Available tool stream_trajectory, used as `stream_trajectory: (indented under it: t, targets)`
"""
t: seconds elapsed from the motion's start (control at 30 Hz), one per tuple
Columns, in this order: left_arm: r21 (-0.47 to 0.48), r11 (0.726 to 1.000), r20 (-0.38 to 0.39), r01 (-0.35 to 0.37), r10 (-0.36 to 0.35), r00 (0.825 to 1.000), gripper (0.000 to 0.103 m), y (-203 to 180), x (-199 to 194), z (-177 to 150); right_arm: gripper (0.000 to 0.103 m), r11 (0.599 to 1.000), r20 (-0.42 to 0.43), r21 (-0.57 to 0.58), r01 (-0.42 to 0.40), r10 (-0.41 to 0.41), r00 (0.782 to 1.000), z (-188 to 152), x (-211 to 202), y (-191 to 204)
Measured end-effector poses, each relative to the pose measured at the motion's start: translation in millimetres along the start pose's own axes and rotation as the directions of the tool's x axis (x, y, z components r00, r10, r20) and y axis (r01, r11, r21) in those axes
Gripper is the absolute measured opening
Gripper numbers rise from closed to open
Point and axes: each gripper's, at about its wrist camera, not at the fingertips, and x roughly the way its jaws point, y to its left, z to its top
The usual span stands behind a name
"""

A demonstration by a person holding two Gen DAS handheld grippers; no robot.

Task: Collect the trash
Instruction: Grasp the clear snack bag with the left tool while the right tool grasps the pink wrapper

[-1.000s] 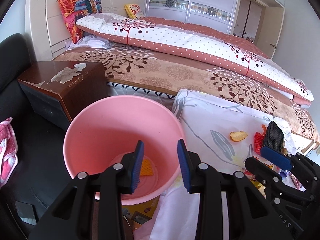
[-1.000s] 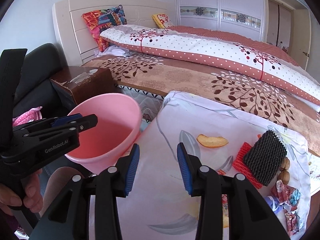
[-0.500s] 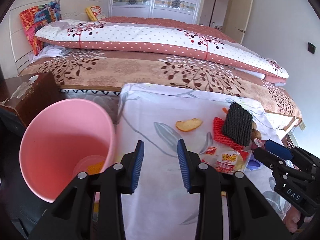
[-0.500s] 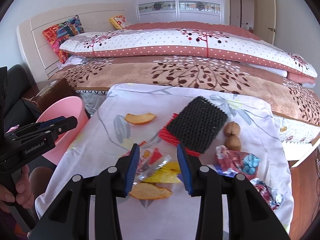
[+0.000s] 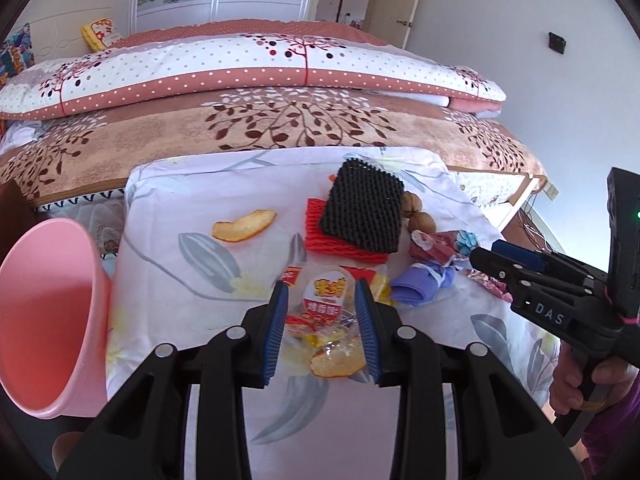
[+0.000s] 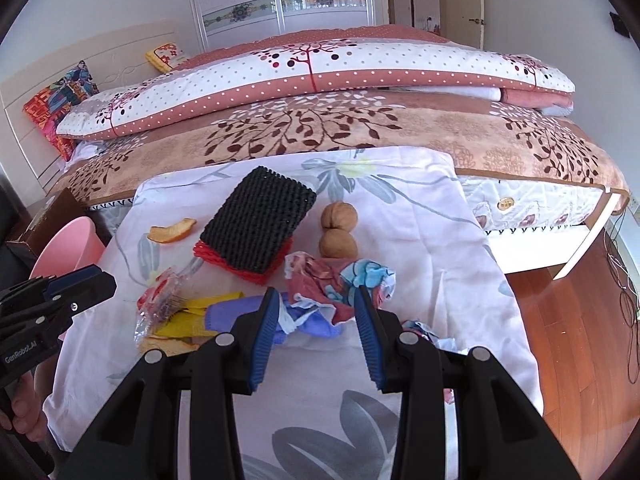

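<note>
Pink plastic bin [image 5: 48,320] now sits at the far left of the left tool [image 5: 322,312], well off to its side; a second ago that tool hung directly over the bin's mouth. The left tool has since swung across to the cloth-covered worktop [image 5: 168,208], and its jaws stand apart, holding nothing, with a clear snack wrapper [image 5: 326,300] lying between the blue pads. An orange peel [image 5: 244,226] lies ahead and left of it; black foam netting [image 5: 364,210] rests on red netting [image 5: 340,240] ahead and right.

The right tool [image 6: 316,320] has also advanced over the trash. Its jaws are spread and empty, straddling a crumpled floral wrapper [image 6: 340,280] and a purple wrapper [image 6: 240,314]. Two walnuts [image 6: 338,230] sit just beyond, touching each other. The bed [image 6: 360,128] stands behind the worktop.
</note>
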Motion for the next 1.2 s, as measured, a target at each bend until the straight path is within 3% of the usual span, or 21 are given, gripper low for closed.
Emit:
stream_trajectory:
  t: [0.3,0.6,0.73,0.77,0.8,1.07,1.2]
  targets:
    - [0.081,0.996,-0.063,-0.032,0.037,0.997,0.034,-26,25,-5,0.038,1.0,-0.007,0.021,0.003,-0.003,1.0,-4,-3,-7]
    - [0.114,0.989,-0.069,-0.095,0.103,0.992,0.034,-27,42,-9,0.038,0.999,-0.021,0.045,0.005,-0.004,1.0,-9,-3,-15]
    - [0.107,0.99,-0.072,-0.09,0.098,0.993,0.032,-22,46,-11,0.038,0.998,-0.03,0.057,0.0,0.001,1.0,-10,-1,-17]
    - [0.11,0.99,-0.068,-0.091,0.099,0.993,0.024,-22,46,-11,0.038,0.998,-0.032,0.06,-0.001,0.003,0.999,-10,0,-17]
    - [0.111,0.99,-0.068,-0.089,0.096,0.993,0.021,-21,45,-12,0.038,0.998,-0.033,0.061,-0.002,0.004,0.999,-10,1,-17]
    - [0.069,0.996,-0.008,-0.063,0.064,0.998,0.019,-14,27,-6,0.041,0.997,-0.042,0.072,0.016,-0.013,0.999,-4,6,-26]
    - [0.053,0.997,0.003,-0.049,0.049,0.999,0.019,-13,20,-3,0.041,0.992,-0.041,0.125,-0.019,0.024,0.999,10,11,-36]
